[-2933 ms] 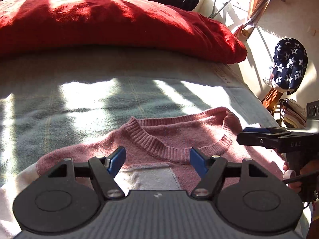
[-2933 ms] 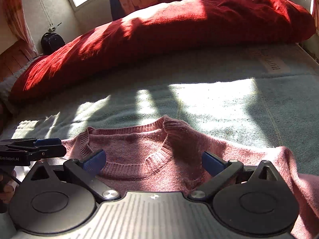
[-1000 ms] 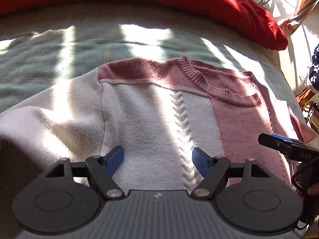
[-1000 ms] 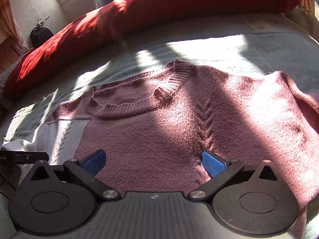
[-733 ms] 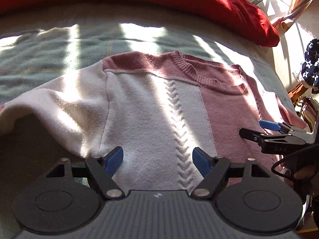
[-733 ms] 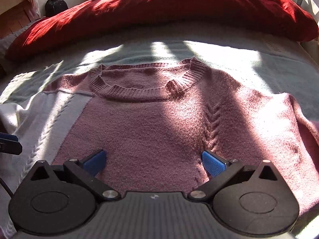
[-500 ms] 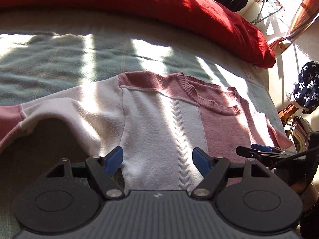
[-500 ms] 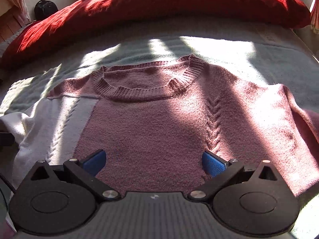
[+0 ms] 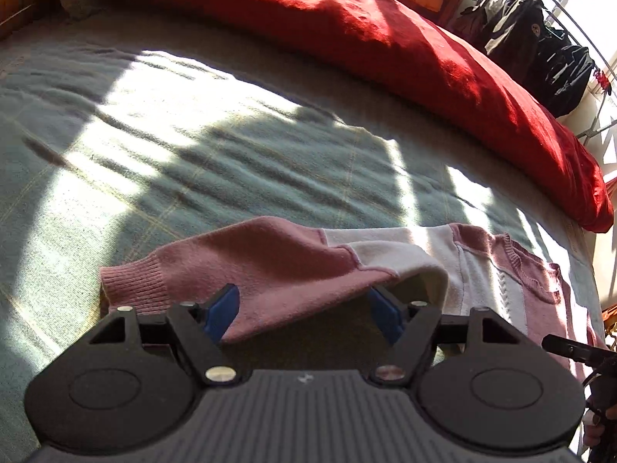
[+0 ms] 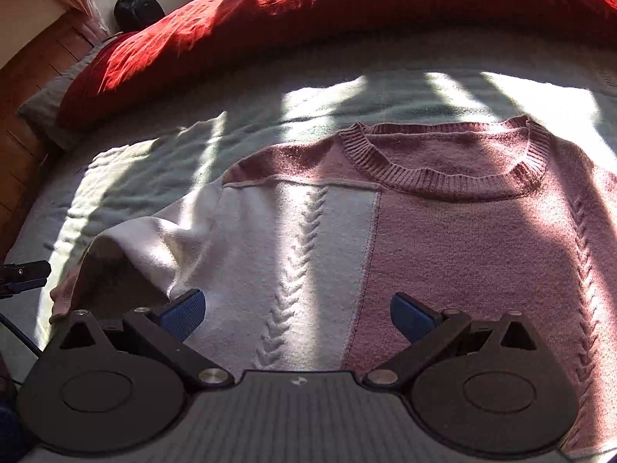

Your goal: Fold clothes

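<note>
Sweater (image 10: 443, 254) spread face up on the bed (image 9: 193, 162), neck toward the red duvet (image 9: 385, 46). Left gripper (image 9: 304, 310) over the sleeve (image 9: 270, 266), jaws closing with the sleeve's edge between them, not yet pinched. Right gripper (image 10: 295, 312) open above the chest, holding nothing. Risk: closing on too shallow an edge, so the knit slips free mid-fold; or dragging the body askew, since nothing pins it. No containers in sight.

You've got a long red duvet (image 9: 385, 38) bunched along the bed's far edge, sunlit green blanket (image 9: 173, 154) spread beneath, dark clothes (image 9: 540, 58) hanging beyond the far right corner.
</note>
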Available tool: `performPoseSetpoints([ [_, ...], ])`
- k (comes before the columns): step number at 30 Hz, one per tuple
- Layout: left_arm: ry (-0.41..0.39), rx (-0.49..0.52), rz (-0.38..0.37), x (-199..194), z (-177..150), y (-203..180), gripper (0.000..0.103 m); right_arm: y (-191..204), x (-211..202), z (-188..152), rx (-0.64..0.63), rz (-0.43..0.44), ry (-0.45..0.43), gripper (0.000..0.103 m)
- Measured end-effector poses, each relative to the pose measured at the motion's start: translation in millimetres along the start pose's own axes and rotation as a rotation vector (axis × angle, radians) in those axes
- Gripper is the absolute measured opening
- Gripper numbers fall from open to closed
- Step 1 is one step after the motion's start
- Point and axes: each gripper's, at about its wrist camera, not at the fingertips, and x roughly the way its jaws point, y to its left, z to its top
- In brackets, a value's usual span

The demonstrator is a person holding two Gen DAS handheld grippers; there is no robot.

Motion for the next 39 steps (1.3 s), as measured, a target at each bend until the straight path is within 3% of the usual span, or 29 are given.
performPoseSetpoints([
  [3,-0.051,-0.083,0.071,-3,0,44,0.062,19,9,1,-0.018,0.004,0.014,0.103],
  [8,-0.041,-0.094,0.167,15,-3,87,0.058,43,22,2,-0.035,0.007,0.036,0.103],
  [13,-0.005,-0.027,0.154,46,-6,96,0.058,60,29,7,-0.051,0.0,0.029,0.103],
  [17,-0.018,0.086,0.163,50,-13,84,0.056,67,33,6,-0.055,-0.008,0.039,0.103],
  [19,-0.017,0.116,0.152,48,-15,79,0.041,69,35,5,-0.057,-0.008,0.044,0.103],
  [21,-0.017,0.116,0.119,44,-14,79,0.009,72,35,5,-0.056,-0.005,0.042,0.103],
  [28,-0.092,0.084,0.094,22,19,84,0.007,76,32,8,-0.054,0.0,0.028,0.103],
  [39,-0.171,0.185,0.113,13,84,80,0.007,70,28,7,-0.037,-0.017,0.018,0.103],
])
